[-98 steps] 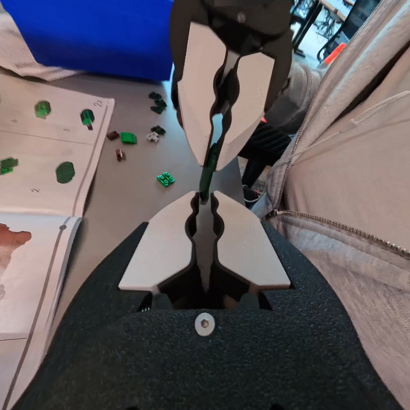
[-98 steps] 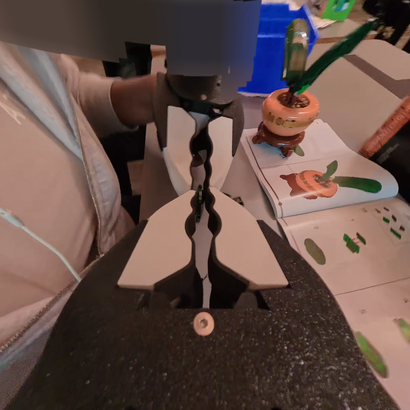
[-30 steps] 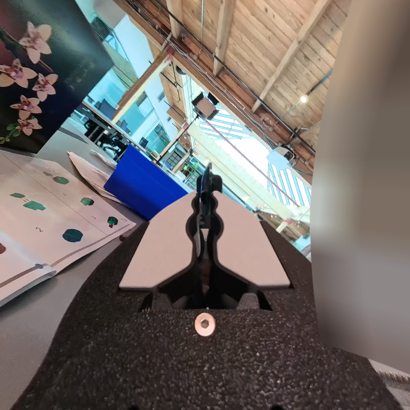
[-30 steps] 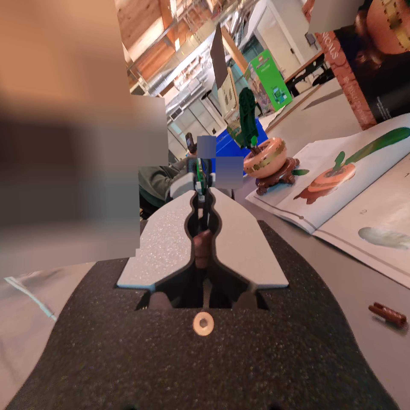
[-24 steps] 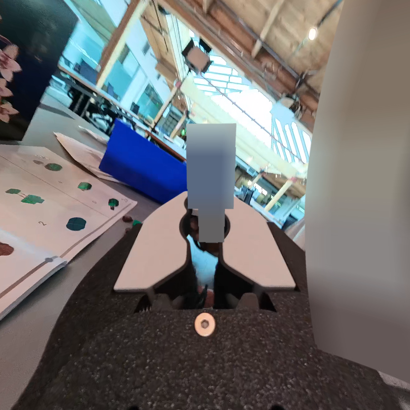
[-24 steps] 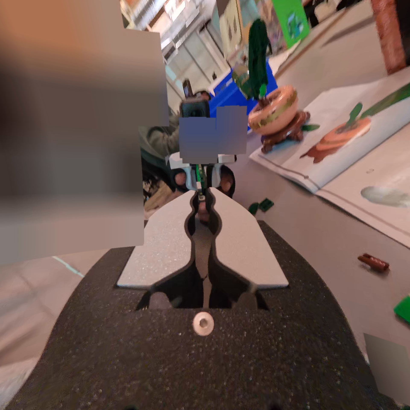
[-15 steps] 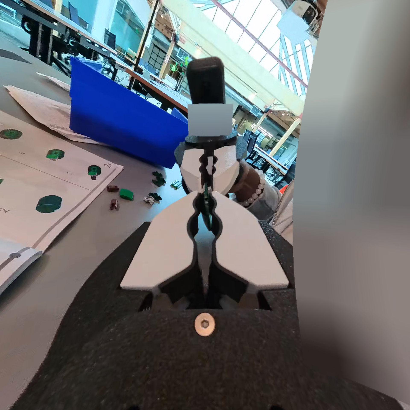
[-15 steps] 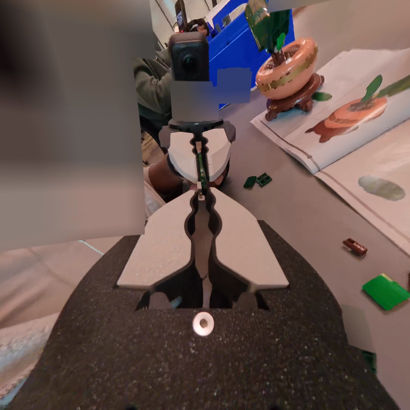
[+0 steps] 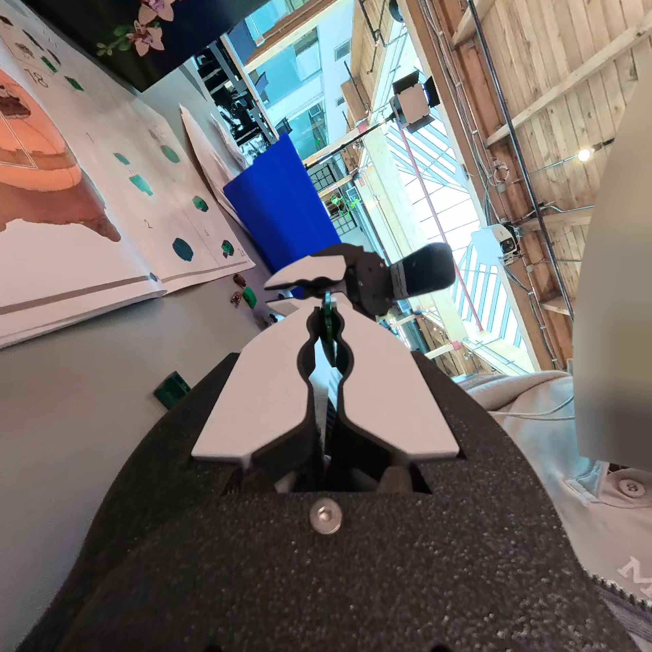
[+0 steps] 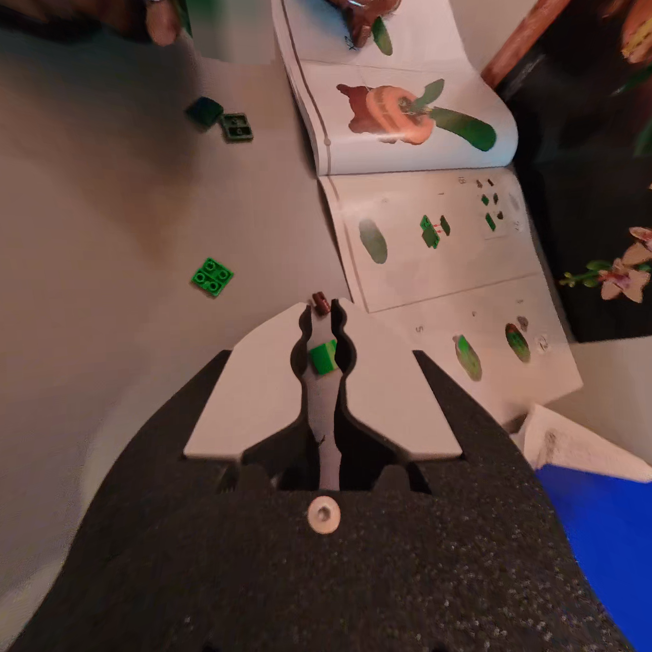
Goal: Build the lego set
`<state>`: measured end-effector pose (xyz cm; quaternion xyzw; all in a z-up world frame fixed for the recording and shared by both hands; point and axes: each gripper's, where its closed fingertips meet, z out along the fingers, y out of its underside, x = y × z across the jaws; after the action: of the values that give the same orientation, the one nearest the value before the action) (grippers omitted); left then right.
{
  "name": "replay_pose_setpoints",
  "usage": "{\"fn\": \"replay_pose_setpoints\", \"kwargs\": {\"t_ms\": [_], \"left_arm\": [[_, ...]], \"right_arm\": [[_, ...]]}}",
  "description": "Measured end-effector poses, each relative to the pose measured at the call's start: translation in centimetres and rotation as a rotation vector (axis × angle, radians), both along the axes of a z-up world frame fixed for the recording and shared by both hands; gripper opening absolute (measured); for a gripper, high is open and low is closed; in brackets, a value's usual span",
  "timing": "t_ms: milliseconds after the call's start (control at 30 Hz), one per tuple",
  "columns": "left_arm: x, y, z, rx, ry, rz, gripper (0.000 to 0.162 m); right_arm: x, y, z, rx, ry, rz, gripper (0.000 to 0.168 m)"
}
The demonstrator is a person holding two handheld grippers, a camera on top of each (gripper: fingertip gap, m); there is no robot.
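My left gripper (image 9: 326,310) is shut on a thin dark green lego piece (image 9: 328,330), held edge-on above the grey table. My right gripper (image 9: 282,293) shows just beyond it, turned sideways, jaws slightly apart, close to the piece's tip. In the right wrist view my right gripper (image 10: 321,307) points down at the table with a narrow gap and holds nothing. Through the gap I see a bright green brick (image 10: 323,358) and a small brown piece (image 10: 321,303) lying on the table.
An open instruction booklet (image 10: 405,247) lies to the right, with a dark box with orchid pictures (image 10: 599,247) behind it. A bright green 2x2 plate (image 10: 211,277) and two dark green pieces (image 10: 237,127) lie to the left. A blue bin (image 9: 278,211) stands nearby, and a green brick (image 9: 171,390) lies by my left gripper. Some 12 cm of space lies between my two pairs of fingers. My right tips are roughly 6 cm from the bright green 2x2 plate (image 10: 211,277).
Half a second ago both grippers met tip to tip on the dark green piece. The right gripper has since opened, let go and swung down towards the table. The left still holds the piece.
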<state>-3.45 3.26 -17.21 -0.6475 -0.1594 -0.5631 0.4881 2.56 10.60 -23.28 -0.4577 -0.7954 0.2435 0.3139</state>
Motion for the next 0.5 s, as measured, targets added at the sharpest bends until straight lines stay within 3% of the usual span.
{"fn": "replay_pose_setpoints", "kwargs": {"t_ms": [233, 300, 500], "left_arm": [[0.0, 0.1, 0.2, 0.005, -0.071, -0.027, 0.005], [0.1, 0.0, 0.4, 0.025, -0.07, -0.039, 0.005], [0.2, -0.6, 1.9, 0.161, -0.063, -0.062, 0.005]], "right_arm": [[-0.5, 0.5, -1.9, -0.027, -0.158, 0.129, 0.015], [-0.8, 0.3, -2.1, -0.049, -0.15, 0.149, 0.007], [-1.0, 0.0, -1.4, -0.099, -0.073, 0.132, 0.006]]}}
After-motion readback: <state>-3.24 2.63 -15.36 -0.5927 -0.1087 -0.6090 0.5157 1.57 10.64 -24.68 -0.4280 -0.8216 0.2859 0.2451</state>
